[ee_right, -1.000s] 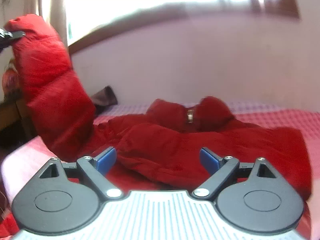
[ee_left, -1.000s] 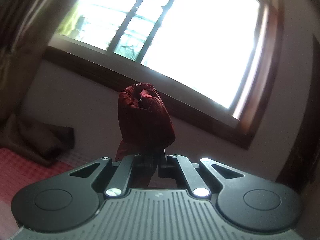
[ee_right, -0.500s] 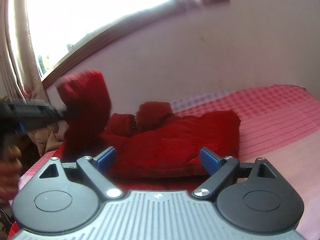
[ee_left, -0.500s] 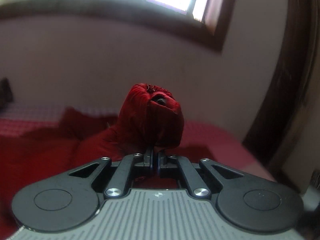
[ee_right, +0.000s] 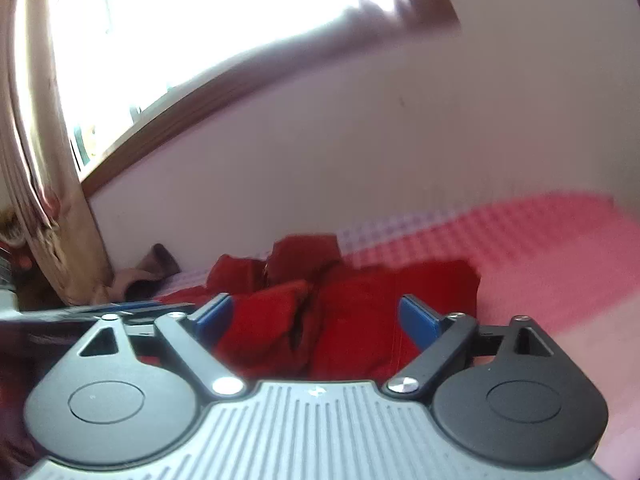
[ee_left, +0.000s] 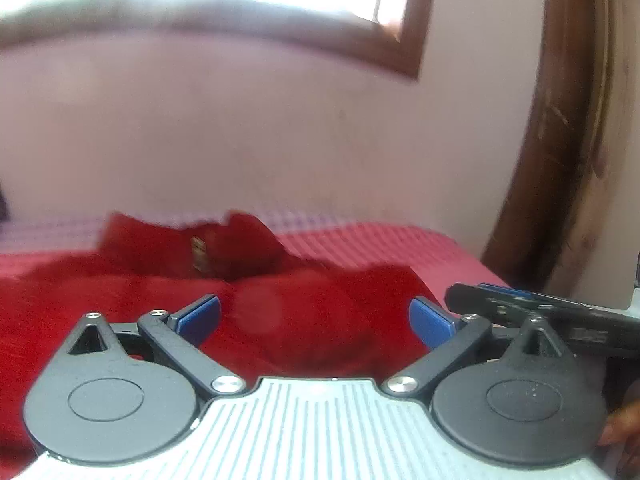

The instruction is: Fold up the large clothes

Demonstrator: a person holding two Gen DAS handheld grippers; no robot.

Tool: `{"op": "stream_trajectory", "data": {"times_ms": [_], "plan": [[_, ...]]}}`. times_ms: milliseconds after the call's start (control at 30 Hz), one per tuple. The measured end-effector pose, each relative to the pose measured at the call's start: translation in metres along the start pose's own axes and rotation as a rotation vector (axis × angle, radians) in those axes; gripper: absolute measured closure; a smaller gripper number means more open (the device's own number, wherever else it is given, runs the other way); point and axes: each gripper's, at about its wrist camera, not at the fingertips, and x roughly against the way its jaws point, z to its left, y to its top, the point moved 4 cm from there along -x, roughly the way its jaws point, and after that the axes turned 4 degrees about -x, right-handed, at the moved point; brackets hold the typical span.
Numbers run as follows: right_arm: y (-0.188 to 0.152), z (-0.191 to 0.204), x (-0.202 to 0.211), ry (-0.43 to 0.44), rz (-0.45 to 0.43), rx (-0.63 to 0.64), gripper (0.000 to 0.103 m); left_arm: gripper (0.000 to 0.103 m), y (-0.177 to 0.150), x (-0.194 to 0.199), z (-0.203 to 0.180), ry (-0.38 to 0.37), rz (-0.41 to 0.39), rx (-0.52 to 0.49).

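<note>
Two hand-held grippers hover over the red jacket (ee_left: 320, 320), grasping nothing: left (ee_left: 316, 316) spreading, right (ee_right: 316, 316) narrowing.

A pale, pinkish plaster wall (ee_left: 260, 132) runs behind the bed (ee_right: 540, 248), which wears a pink-and-red checked cover fading to lilac checks near the wall. Above it a window (ee_right: 180, 24) with a dark wooden frame pours in hard white daylight, blowing out the panes. A beige curtain (ee_right: 36, 168) hangs down at the window's left side. At the right end of the wall stands a dark, worn wooden door frame (ee_left: 560, 140).
</note>
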Motion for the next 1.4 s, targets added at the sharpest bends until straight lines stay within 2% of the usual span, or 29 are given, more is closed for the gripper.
{"op": "stream_trajectory", "data": {"times_ms": [33,67,100,167,233,333,400,500,600,867,933,1000,1100,1133,1167,1200,1233,1267,1367,1400], "plan": [[0.003,0.007,-0.005,-0.002,0.014,0.035,0.055,0.006,0.003,0.009,-0.001,0.025,-0.015,0.0],[0.005,0.016,-0.012,-0.001,0.04,0.07,0.068,0.011,0.004,0.013,0.007,0.047,-0.021,0.003],[0.007,0.023,-0.021,0.004,0.053,0.097,0.069,0.016,0.004,0.016,0.017,0.074,-0.019,0.008],[0.007,0.039,-0.035,0.008,0.058,0.172,0.069,0.046,0.002,0.016,0.037,0.16,0.012,0.021],[0.004,0.055,-0.057,-0.001,0.093,0.249,0.072,0.055,-0.004,0.004,0.064,0.228,0.061,0.051],[-0.007,0.065,-0.088,-0.024,0.16,0.32,0.077,0.063,-0.018,-0.012,0.098,0.309,0.12,0.089],[-0.016,0.061,-0.107,-0.068,0.204,0.36,0.078,0.063,-0.026,-0.018,0.114,0.334,0.141,0.105],[-0.026,0.049,-0.12,-0.11,0.252,0.354,0.078,0.063,-0.038,-0.024,0.132,0.355,0.165,0.146],[-0.033,0.037,-0.124,-0.111,0.278,0.311,0.078,0.06,-0.044,-0.026,0.141,0.359,0.175,0.152],[-0.044,0.026,-0.138,-0.122,0.352,0.256,0.079,0.06,-0.047,-0.025,0.128,0.396,0.188,0.066],[-0.041,0.026,-0.132,-0.125,0.345,0.236,0.078,0.059,-0.045,-0.019,0.124,0.421,0.187,0.051],[-0.032,0.028,-0.114,-0.115,0.306,0.193,0.078,0.052,-0.042,-0.007,0.116,0.432,0.172,0.038],[-0.025,0.032,-0.065,-0.09,0.217,0.147,0.075,0.037,-0.038,0.017,0.1,0.448,0.138,-0.007],[-0.026,0.033,-0.045,-0.073,0.191,0.132,0.068,0.032,-0.037,0.025,0.094,0.459,0.125,-0.025],[-0.029,0.034,-0.023,-0.056,0.169,0.123,0.054,0.028,-0.036,0.033,0.087,0.475,0.115,-0.044],[-0.032,0.036,-0.004,-0.046,0.154,0.121,0.046,0.025,-0.036,0.042,0.081,0.491,0.105,-0.062],[-0.037,0.037,0.014,-0.041,0.137,0.122,0.031,0.02,-0.037,0.051,0.073,0.501,0.097,-0.079],[-0.043,0.038,0.033,-0.035,0.12,0.125,0.021,0.015,-0.037,0.06,0.067,0.509,0.09,-0.086],[-0.063,0.04,0.09,-0.032,0.089,0.152,0.018,0.0,-0.046,0.097,0.054,0.518,0.053,-0.051],[-0.071,0.04,0.109,-0.034,0.078,0.167,0.018,0.0,-0.051,0.111,0.052,0.512,0.042,-0.031]]}}
